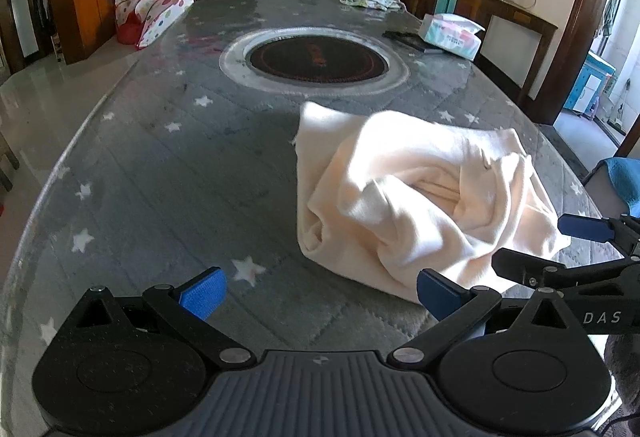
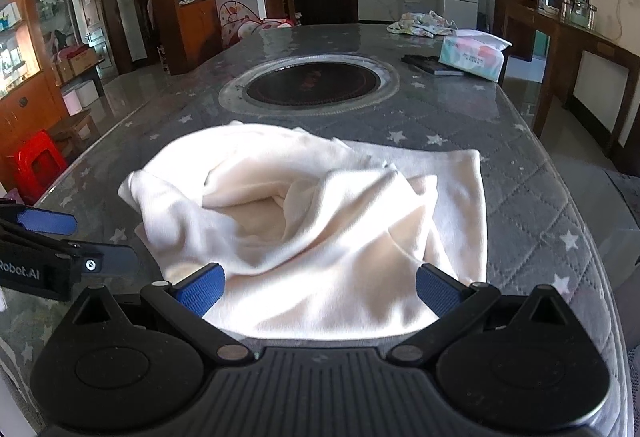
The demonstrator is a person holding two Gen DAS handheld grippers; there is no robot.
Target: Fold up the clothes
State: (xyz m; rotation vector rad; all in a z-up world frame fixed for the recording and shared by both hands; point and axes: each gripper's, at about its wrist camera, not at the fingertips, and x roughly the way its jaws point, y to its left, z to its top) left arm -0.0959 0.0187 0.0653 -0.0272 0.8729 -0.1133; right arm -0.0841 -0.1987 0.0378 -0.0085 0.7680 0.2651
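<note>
Cream soft knit garment (image 2: 316, 213) lies in a loose, rumpled heap on the grey star-print quilted surface (image 1: 160, 173), near its near edge and toward the near right corner. Not flat, not squared: folds bunch around a hollow in the middle, one flatter panel spread toward the far right. So it is not lying as a folded piece would.

Left hand-held gripper (image 1: 320, 291): jaws spread wide, nothing between the blue pads, hovering over bare surface just left of the heap. The garment's near left corner sits beside its right pad.

Right hand-held gripper (image 2: 318, 287): also released, pads wide apart, directly over the garment's near hem, which spans the gap between the pads. No cloth looks pinched.

Judgement: both held low at the near edge, one per side, likely staged to take the near hem at two points. Which stage this is, I can't settle from one look.

Risk: limp knit, layers overlap, so a pinch could catch more than one layer.
</note>
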